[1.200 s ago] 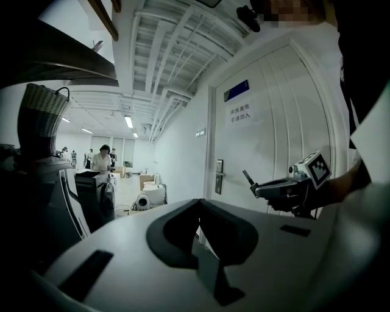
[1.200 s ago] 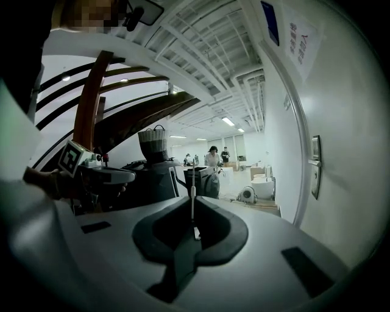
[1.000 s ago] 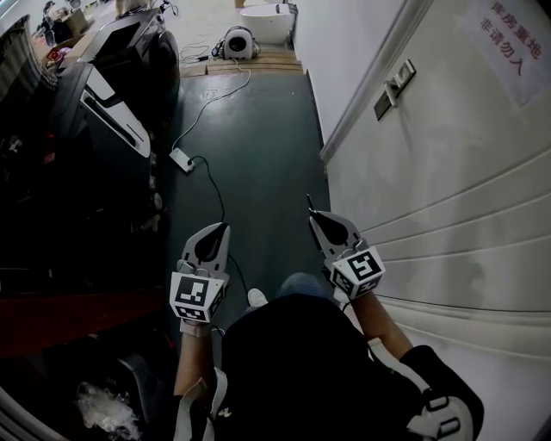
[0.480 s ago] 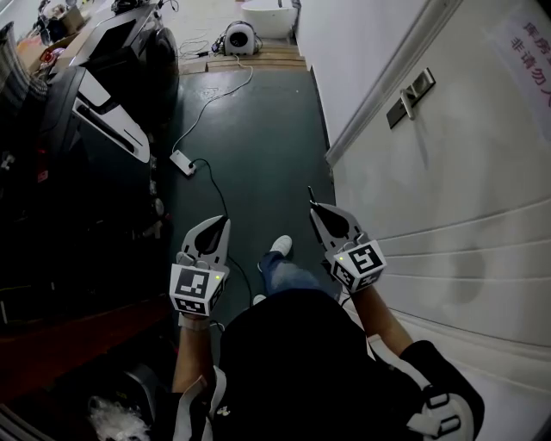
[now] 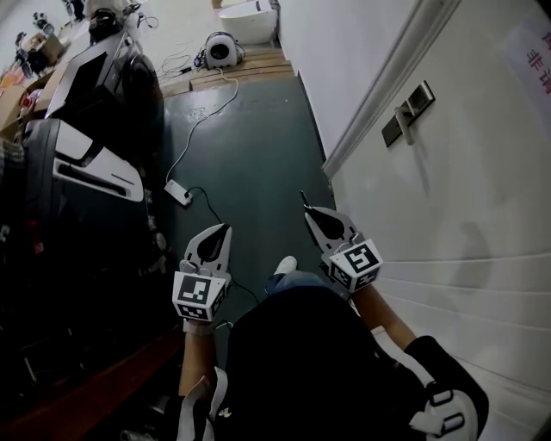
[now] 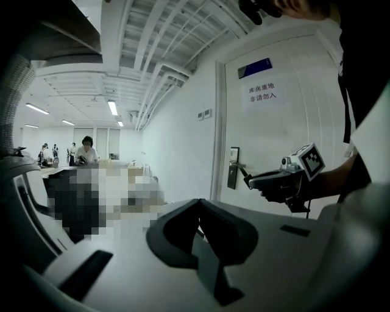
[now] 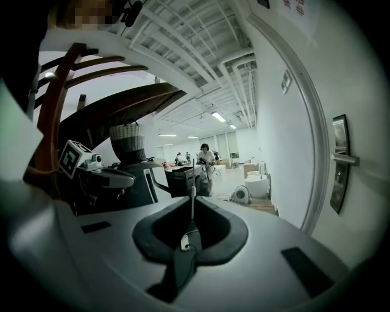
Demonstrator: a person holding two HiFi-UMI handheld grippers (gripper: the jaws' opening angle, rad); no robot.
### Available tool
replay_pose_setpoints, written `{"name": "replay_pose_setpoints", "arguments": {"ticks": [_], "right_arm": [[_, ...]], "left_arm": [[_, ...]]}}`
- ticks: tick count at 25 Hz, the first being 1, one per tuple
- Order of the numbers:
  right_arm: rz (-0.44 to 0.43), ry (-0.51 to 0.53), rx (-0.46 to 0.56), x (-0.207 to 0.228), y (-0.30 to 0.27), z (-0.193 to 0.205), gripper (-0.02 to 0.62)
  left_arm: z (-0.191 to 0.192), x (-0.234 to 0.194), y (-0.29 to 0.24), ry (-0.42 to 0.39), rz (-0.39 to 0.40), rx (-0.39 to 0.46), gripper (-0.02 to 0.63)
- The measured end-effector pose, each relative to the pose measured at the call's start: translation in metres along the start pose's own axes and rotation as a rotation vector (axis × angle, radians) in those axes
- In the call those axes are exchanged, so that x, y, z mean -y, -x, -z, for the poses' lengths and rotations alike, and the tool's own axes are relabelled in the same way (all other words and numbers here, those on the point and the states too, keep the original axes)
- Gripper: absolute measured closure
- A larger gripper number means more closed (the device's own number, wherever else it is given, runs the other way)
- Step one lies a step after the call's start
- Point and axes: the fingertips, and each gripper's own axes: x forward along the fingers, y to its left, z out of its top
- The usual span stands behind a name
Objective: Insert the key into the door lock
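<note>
The door lock [image 5: 406, 112], a dark plate with a lever handle, sits on the white door [image 5: 465, 224] ahead to the right. My right gripper [image 5: 307, 212] is shut on a thin metal key [image 5: 302, 200] that sticks out past its tips, well short of the lock. In the right gripper view the key [image 7: 193, 194] stands upright between the closed jaws of the right gripper [image 7: 192, 206], and the lock [image 7: 339, 163] lies off to the right. My left gripper [image 5: 216, 238] is shut with nothing in it. The left gripper view shows the left gripper [image 6: 199, 201], the lock [image 6: 233, 167] and the right gripper [image 6: 274, 178].
Black machines [image 5: 86, 172] line the left of the green floor [image 5: 250, 146]. A power strip [image 5: 179, 191] with its cable lies on it, and a white blower [image 5: 222, 50] and a white tub [image 5: 245, 19] stand at the far end. A paper sign [image 6: 262, 92] hangs on the door.
The person has stepped forward along the door, so the lock now sits nearer in the head view. Both grippers stay shut, and the key is still held in the right one.
</note>
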Motion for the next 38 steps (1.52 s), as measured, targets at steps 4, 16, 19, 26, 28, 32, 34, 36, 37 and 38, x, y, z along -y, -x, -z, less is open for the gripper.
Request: {"name": "replay_pose_setpoints", "arguments": {"ticks": [4,16,19,26,28,32,34,36,37,38], "right_arm": [[0.023,-0.045,0.026,0.041,-0.014,-0.018,0.563],[0.166,-0.15,0.108,0.145,0.01,-0.027,0.563],[0.223,-0.18,0.129,0.162,0.027,-0.022,0.563],[0.363,-0.269,0.181,0.195,0.072,-0.007,0.563],[0.403,-0.29,0.192,0.202,0.077,-0.001,0.563],[0.466,-0.328,0.208,0.219,0.084,0.007,0.563],[0.496,-0.347,0.215,0.225,0.088,0.009,0.563],[0.523,-0.375,0.223,0.232,0.088,0.011,0.563],[0.536,-0.39,0.225,0.235,0.087,0.011,0.563],[0.548,-0.403,0.227,0.238,0.086,0.011,0.563]], "left_arm": [[-0.015,-0.005,-0.051,-0.017,0.036,-0.016,0.597],[-0.039,0.031,-0.162,-0.078,0.195,-0.079,0.597],[-0.042,0.048,-0.179,-0.106,0.255,-0.098,0.597],[-0.051,0.095,-0.22,-0.141,0.392,-0.145,0.597],[-0.049,0.1,-0.233,-0.152,0.438,-0.146,0.597],[-0.049,0.11,-0.259,-0.15,0.511,-0.151,0.597],[-0.051,0.113,-0.272,-0.166,0.542,-0.146,0.597],[-0.053,0.116,-0.287,-0.182,0.577,-0.14,0.597],[-0.055,0.116,-0.295,-0.184,0.597,-0.141,0.597],[-0.057,0.117,-0.303,-0.186,0.617,-0.142,0.597]]}}
